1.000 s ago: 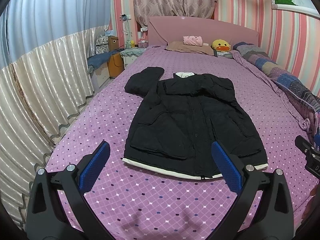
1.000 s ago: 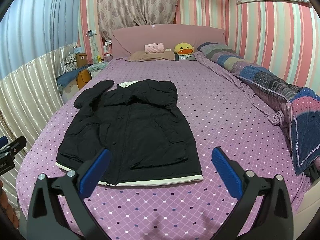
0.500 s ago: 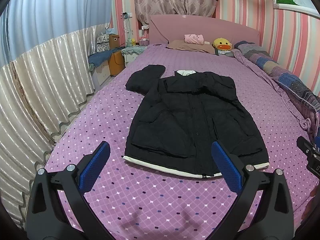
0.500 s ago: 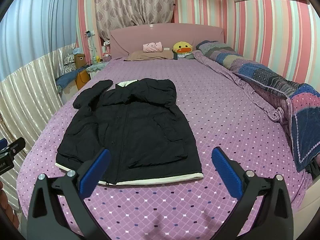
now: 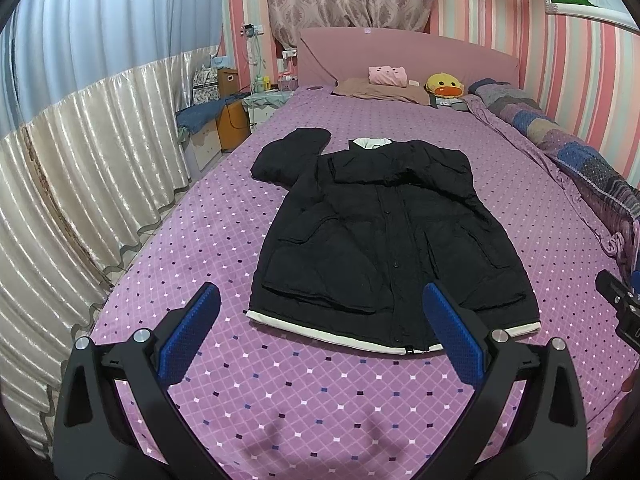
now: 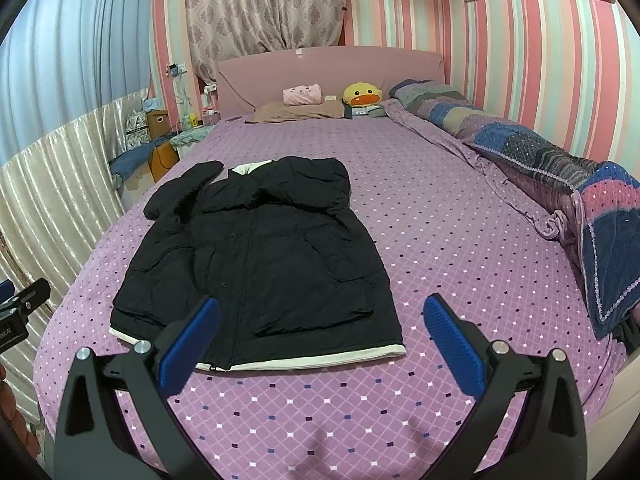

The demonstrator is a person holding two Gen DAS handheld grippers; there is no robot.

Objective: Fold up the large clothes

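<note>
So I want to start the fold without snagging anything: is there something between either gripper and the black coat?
Nothing visible. Only bare purple bedspread lies between the open left gripper, the open right gripper and the black coat.

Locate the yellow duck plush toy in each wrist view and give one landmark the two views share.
Left wrist view: the yellow duck plush toy sits upper right of centre, at the pink headboard.
Right wrist view: the yellow duck plush toy sits just above centre, slightly right, beside the pink pillow.
Shared landmark: the black padded coat spread flat on the purple bed.
</note>
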